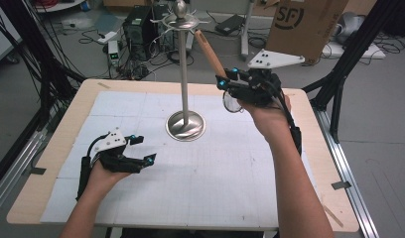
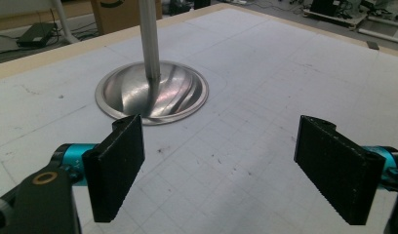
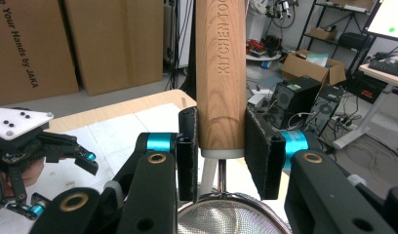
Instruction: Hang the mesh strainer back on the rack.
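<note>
Strainer: my right tongs (image 1: 224, 79) are clamped on its wooden handle (image 3: 220, 73), which points up and away from me; the mesh bowl (image 3: 226, 217) hangs below the jaws, held in the air over the far right of the surface (image 1: 230, 188).
Stand: a steel pole (image 1: 183, 69) rises from a round base (image 2: 152, 90) near the middle of the surface, with a ring of hooks (image 1: 181, 21) at its top. The handle tip is near those hooks, just to their right, not touching as far as I can tell.
Left tongs (image 1: 141, 148): resting low at the near left, jaws spread wide with nothing between them, aimed at the base.
Progress: I judge the lift is done and the hanging is left; the strainer is on no hook yet.
Surface: a white gridded mat on a pale wooden top, a little scuffed.
Room: cardboard boxes (image 3: 55, 44), computer towers (image 1: 141, 29), loose cables on the floor and black frame legs around the table.
</note>
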A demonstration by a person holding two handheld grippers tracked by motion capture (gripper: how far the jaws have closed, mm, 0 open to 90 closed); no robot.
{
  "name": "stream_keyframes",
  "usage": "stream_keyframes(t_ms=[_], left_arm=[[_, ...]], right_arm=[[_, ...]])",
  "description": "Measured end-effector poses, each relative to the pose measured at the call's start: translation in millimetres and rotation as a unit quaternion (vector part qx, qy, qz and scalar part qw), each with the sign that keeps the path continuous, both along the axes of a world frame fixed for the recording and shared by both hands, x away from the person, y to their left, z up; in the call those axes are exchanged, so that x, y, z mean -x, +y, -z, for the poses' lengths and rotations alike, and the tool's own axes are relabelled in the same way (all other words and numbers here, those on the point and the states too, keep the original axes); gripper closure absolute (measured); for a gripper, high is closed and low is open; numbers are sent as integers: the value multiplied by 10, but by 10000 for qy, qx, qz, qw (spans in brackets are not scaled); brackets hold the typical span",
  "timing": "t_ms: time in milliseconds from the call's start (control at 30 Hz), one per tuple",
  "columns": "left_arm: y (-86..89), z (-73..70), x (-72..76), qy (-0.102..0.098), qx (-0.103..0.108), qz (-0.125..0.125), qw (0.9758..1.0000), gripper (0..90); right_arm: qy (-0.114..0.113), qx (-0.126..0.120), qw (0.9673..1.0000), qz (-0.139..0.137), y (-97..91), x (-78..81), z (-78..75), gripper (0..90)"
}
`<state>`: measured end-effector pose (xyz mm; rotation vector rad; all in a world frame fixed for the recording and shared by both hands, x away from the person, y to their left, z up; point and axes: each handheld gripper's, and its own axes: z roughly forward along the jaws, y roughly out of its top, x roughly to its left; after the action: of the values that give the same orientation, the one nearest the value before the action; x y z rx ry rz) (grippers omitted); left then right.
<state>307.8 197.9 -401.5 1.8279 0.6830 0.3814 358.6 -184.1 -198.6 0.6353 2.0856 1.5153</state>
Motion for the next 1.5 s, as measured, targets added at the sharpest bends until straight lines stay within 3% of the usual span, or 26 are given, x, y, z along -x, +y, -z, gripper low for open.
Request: stream_keyframes(t_ms=[167, 367, 667, 967, 1500], left_arm=[[4, -1, -1, 1, 15, -9, 10000, 193], [3, 1, -3, 4, 0, -4, 10000, 193], [1, 4, -4, 18, 12, 9, 10000, 193], [-2, 6, -3, 16, 11, 7, 10000, 193], [-13, 9, 6, 23, -17, 34, 10000, 193]], right_arm=[[68, -58, 10000, 22, 29, -37, -19, 684], [27, 48, 10000, 33, 89, -116, -32, 684], [343, 144, 9993, 104, 134, -277, 30, 684], [477, 357, 9982, 56, 247, -409, 61, 683], [616, 483, 9969, 62, 453, -535, 95, 681]])
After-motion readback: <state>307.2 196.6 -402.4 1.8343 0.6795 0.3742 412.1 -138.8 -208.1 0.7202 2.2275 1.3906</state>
